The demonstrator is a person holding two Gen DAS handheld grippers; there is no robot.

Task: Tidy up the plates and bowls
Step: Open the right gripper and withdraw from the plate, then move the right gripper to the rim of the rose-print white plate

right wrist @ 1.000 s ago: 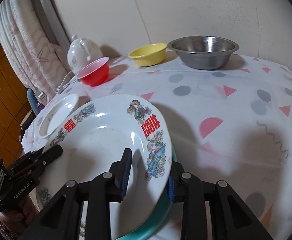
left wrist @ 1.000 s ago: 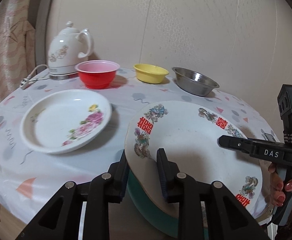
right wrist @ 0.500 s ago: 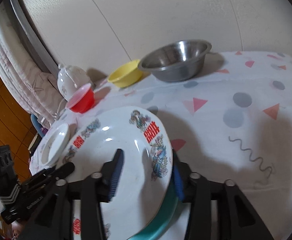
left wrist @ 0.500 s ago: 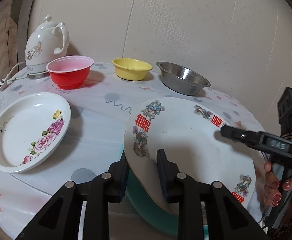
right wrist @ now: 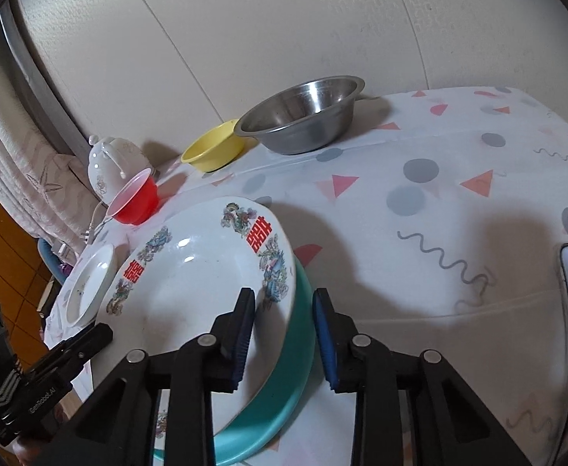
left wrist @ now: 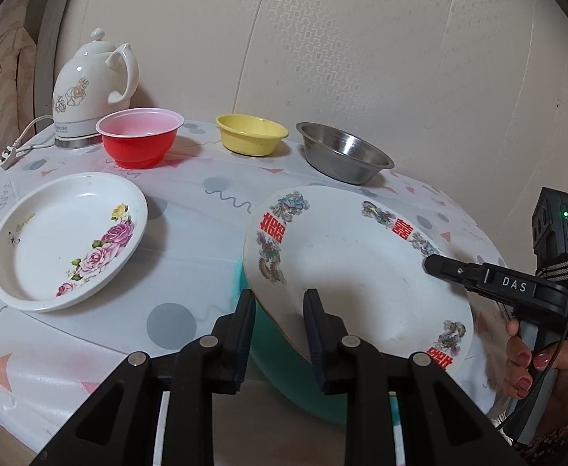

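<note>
Both tools grip one load: a large white plate [left wrist: 361, 272] with red characters and dragon motifs, nested on a teal plate [right wrist: 284, 388].

Left tool [left wrist: 278, 324]: jaws narrowly parted, closed over the near-left rim of the stacked plates. Right tool [right wrist: 282, 326]: one pad on the white plate's inner face, the other outside the teal rim, clamping both at the opposite edge.

The stack sits tilted at the near edge of the table [left wrist: 190, 209]; whether it touches the cloth cannot be told.

Recommended procedure:
1. Maintain equal clamping on both rims; glazed surfaces are likely to slip.
2. Level the stack before travel so the upper plate cannot slide off the teal one.
3. Move both tools together, at matching height.
4. The probable destination is the flowered plate [left wrist: 66, 237] to the left; approach from above, clear of the red bowl [left wrist: 138, 141].
5. Release only once the stack is fully supported.
</note>
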